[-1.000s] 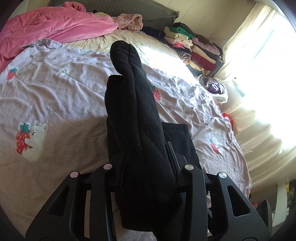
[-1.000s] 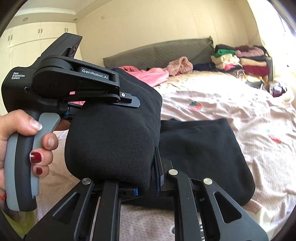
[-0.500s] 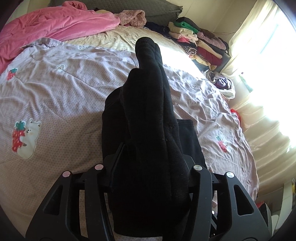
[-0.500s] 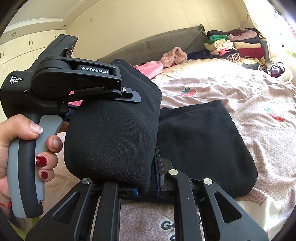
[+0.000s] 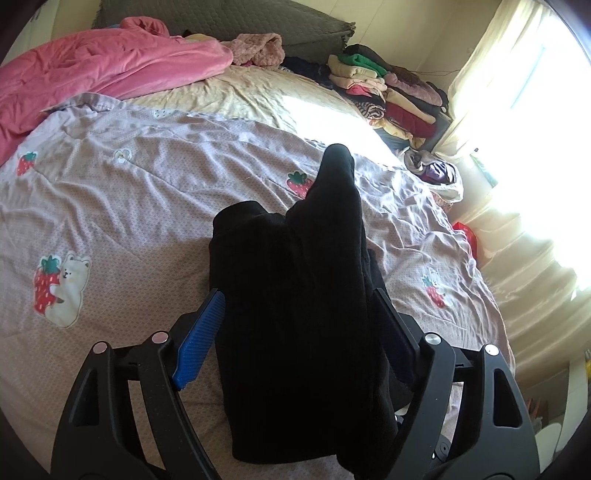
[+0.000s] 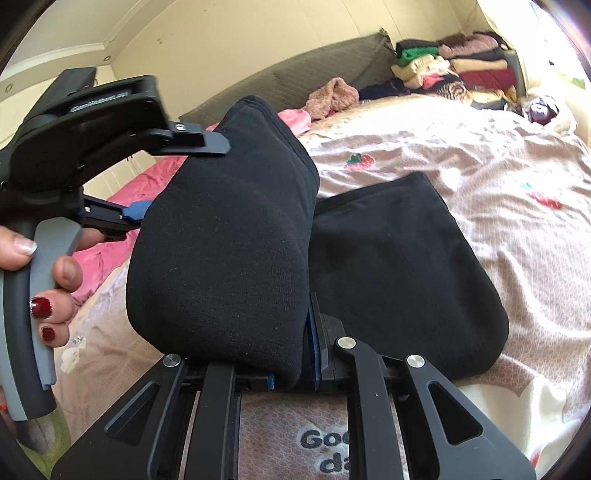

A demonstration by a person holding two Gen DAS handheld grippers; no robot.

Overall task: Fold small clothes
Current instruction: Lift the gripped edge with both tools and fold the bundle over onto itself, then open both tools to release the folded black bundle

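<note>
A black garment (image 6: 399,266) lies partly flat on the strawberry-print bedspread (image 5: 129,206), and its near part (image 6: 221,240) is lifted and doubled over. My right gripper (image 6: 295,354) is shut on the lower edge of that lifted fold. My left gripper (image 5: 295,295) straddles the same fold; its jaws are opening, and the blue pad (image 5: 199,339) stands off the cloth. The right wrist view shows the left gripper (image 6: 181,177) from the side, one finger above the fold and one behind it, with a hand (image 6: 48,280) on its handle.
A pink blanket (image 5: 92,70) lies bunched at the head of the bed by a grey cushion (image 5: 221,18). A stack of folded clothes (image 5: 391,96) sits at the far right corner, with loose clothes (image 5: 436,170) beside it. Bright curtains (image 5: 517,184) run along the right edge.
The left jaws have spread wide, from squeezing the black fold to standing off it. The fold's raised tip has sunk lower. The right gripper stays clamped on the cloth.
</note>
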